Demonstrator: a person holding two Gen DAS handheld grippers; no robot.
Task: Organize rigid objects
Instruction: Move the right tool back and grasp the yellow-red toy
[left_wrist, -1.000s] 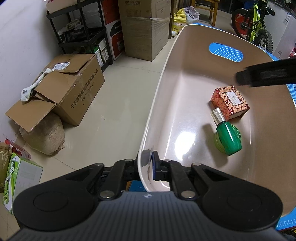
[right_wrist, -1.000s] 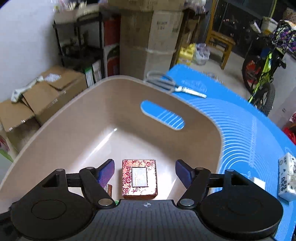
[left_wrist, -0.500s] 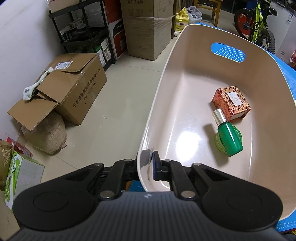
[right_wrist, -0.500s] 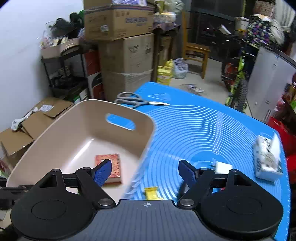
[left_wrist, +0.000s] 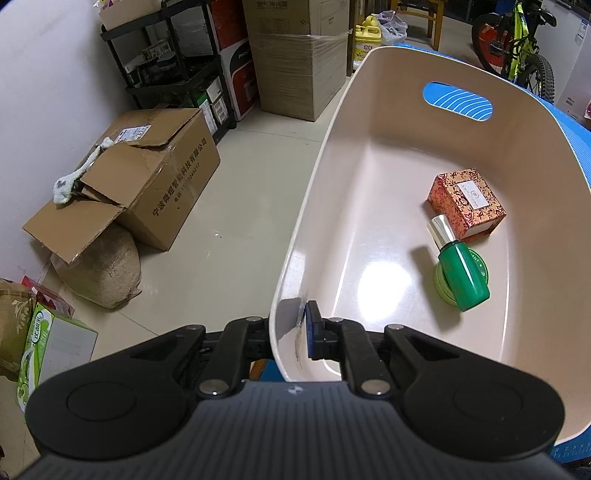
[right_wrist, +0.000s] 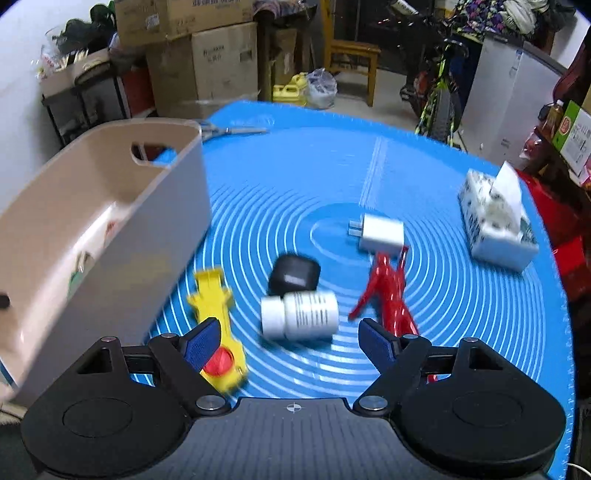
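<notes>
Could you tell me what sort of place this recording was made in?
Probably a storeroom or garage: stacked cardboard boxes, a bicycle and a cluttered black shelf surround the blue-matted table.

Right gripper (right_wrist: 288, 341): we see its jaws spread wide above the blue mat (right_wrist: 461, 306).
Between the fingers: a white pill bottle (right_wrist: 300, 315) lies on its side, touching a black case (right_wrist: 294, 275) behind it.
Left finger: a yellow toy (right_wrist: 218, 325) with a red wheel lies partly beneath it.
Right finger: a red clip (right_wrist: 388, 291) lies near it, a white charger (right_wrist: 380, 233) just beyond.
Far right: tissue pack (right_wrist: 496, 221).
Left: beige basket (right_wrist: 122, 236); scissors (right_wrist: 232, 129) behind it.
</notes>
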